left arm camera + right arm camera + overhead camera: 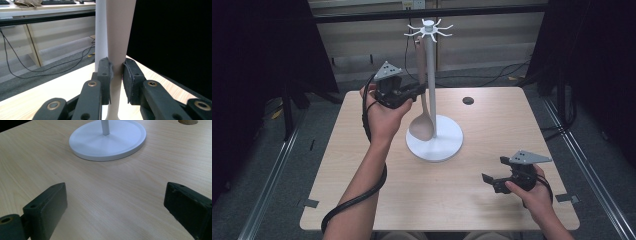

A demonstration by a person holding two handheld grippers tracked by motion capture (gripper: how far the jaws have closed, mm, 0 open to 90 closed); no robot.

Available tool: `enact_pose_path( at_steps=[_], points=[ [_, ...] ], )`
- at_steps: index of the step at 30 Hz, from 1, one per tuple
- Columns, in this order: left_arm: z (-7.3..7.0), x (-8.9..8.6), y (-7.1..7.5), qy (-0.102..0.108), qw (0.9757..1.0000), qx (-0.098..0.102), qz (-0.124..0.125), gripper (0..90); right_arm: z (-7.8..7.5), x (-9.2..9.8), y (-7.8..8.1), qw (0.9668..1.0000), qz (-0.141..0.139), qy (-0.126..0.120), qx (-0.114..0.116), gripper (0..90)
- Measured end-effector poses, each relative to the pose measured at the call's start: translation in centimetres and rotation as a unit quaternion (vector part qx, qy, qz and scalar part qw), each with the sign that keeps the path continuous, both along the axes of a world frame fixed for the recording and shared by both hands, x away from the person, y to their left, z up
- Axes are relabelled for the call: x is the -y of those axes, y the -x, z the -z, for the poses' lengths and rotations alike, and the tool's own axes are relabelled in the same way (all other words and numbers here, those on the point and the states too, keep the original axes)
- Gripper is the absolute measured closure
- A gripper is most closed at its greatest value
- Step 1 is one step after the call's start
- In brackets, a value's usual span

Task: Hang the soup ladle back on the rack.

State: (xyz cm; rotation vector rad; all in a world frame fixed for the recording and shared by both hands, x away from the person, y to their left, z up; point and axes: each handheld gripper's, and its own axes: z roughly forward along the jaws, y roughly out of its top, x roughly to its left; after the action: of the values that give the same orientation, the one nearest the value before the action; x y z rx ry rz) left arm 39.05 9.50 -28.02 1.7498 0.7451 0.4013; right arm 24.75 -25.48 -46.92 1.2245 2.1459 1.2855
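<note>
Left gripper raised at upper centre-left of the high view, just left of the white pole of the utensil stand, jaws clamped on the handle of a beige spoon. Spoon hanging upright from a hook of the stand's top crown, bowl down at centre frame, low over the round white base; touching the base or not, impossible to tell. In the left gripper view, spoon handle pinched between the two black pads at centre frame, nearly closed on it, white pole directly behind and to the left.

Right gripper held low at lower right of the high view, well apart from the stand, over the wooden table. In the right gripper view, jaws spread wide at lower left and lower right, nothing between them but bare tabletop; stand base at top centre, cable hole at upper right corner.
</note>
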Motion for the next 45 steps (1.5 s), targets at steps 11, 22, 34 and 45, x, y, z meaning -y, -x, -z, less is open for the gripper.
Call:
enact_pose_path(
  at_steps=[11,22,34,45],
  points=[
    [0.14,0.03,-0.07,0.002,1.0,0.004,-0.003,76.6,0.03,-0.01,-0.02,1.0,-0.001,0.0,-0.003,4.4],
    [0.15,-0.16,-0.27,0.005,1.0,0.002,-0.006,75.6,0.01,0.03,-0.03,1.0,-0.002,-0.001,-0.001,4.4],
    [0.05,-0.38,-0.41,0.007,0.9999,-0.001,-0.009,74.2,0.05,-0.05,0.0,1.0,-0.002,0.001,-0.003,4.4],
    [0.08,-0.67,-0.3,0.003,0.9999,-0.001,-0.016,60.0,0.05,-0.13,0.01,1.0,-0.003,0.001,-0.003,4.4]
  ],
)
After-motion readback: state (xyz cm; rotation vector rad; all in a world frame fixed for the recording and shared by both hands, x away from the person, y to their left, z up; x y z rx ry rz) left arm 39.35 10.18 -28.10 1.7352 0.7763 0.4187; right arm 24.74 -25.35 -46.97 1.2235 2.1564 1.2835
